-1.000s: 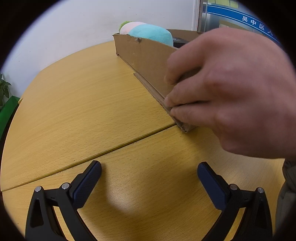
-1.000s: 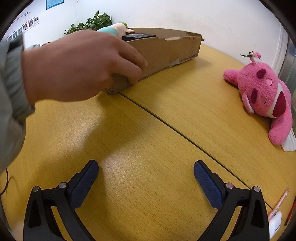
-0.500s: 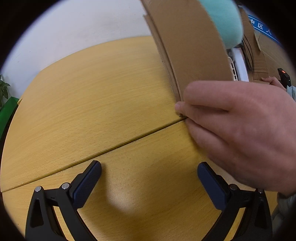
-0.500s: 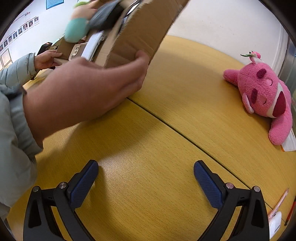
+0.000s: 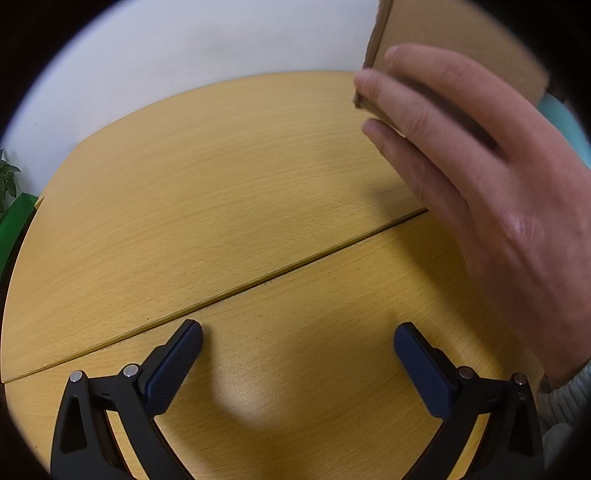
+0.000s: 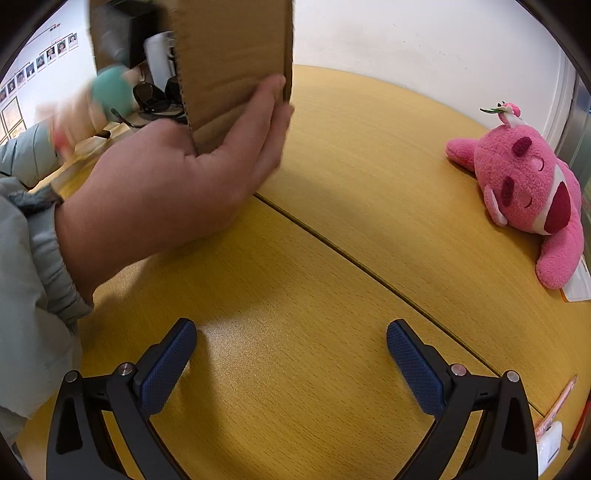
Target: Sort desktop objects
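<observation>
Left gripper [image 5: 298, 334] is sitting low over the wooden table [image 5: 207, 177], jaws spread wide, nothing between them. Right gripper [image 6: 291, 334] is doing the same over its part of the table, jaws wide apart and gripping nothing.

A bare hand [image 6: 177, 184] is holding a cardboard box [image 6: 236, 62] tipped steeply on end, lifted off the table; in the right wrist view it is hanging ahead of the right gripper and to its left. In the left wrist view the same hand [image 5: 480, 177] is showing ahead and to the right of the left gripper, fingers wrapped over the box's lower edge [image 5: 443, 40].

Contents are showing at the box's open side, blurred: a teal plush [image 6: 110, 90], a white object [image 6: 159, 55] and a dark object [image 6: 122, 33] above it; dark glasses [image 6: 159, 98] are lying beyond the hand. Which of these are inside the box and which have left it, I cannot tell.

A pink plush toy [image 6: 528, 188] is lying on the table ahead and far to the right of the right gripper, well apart from the box. Close beside the right finger, at the table's near right edge, a pencil [image 6: 557, 402] and a small white item [image 6: 548, 446] are resting. A green plant [image 5: 7, 177] is standing off the table far left of the left gripper
</observation>
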### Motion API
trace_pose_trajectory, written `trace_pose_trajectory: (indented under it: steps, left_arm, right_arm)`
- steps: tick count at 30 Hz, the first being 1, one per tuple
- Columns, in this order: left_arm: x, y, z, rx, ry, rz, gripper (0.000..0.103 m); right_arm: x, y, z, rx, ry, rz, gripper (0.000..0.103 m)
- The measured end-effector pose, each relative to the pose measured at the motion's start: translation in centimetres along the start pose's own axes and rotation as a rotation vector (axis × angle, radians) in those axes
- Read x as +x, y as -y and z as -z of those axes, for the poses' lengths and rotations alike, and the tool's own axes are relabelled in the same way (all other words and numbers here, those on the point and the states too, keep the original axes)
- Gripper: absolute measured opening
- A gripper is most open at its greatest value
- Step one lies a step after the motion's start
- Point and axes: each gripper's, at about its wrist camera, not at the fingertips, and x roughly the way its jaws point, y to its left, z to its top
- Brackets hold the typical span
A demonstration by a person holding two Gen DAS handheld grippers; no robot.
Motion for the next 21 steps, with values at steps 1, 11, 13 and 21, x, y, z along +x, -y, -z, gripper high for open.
trace_pose_trajectory:
  steps: [1, 11, 13, 21]
  left_arm:
    - [0.00, -0.01, -0.01, 0.000, 0.000, 0.000, 0.103]
    - [-0.20, 0.23, 0.43, -0.001, 0.000, -0.001, 0.103]
    - [-0.25, 0.28, 0.55, -0.001, 0.000, -0.001, 0.103]
    - [-0.23, 0.36, 0.80, -0.002, -0.001, -0.001, 0.103]
  right_arm:
    - [0.01, 0.00, 0.00, 0.000, 0.000, 0.000, 0.103]
    - [-0.28, -0.20, 0.08, 0.002, 0.001, 0.001, 0.103]
    - [-0.42, -0.27, 0.06, 0.002, 0.001, 0.001, 0.103]
    - [-0.88, -0.54, -0.11, 0.003, 0.000, 0.002, 0.103]
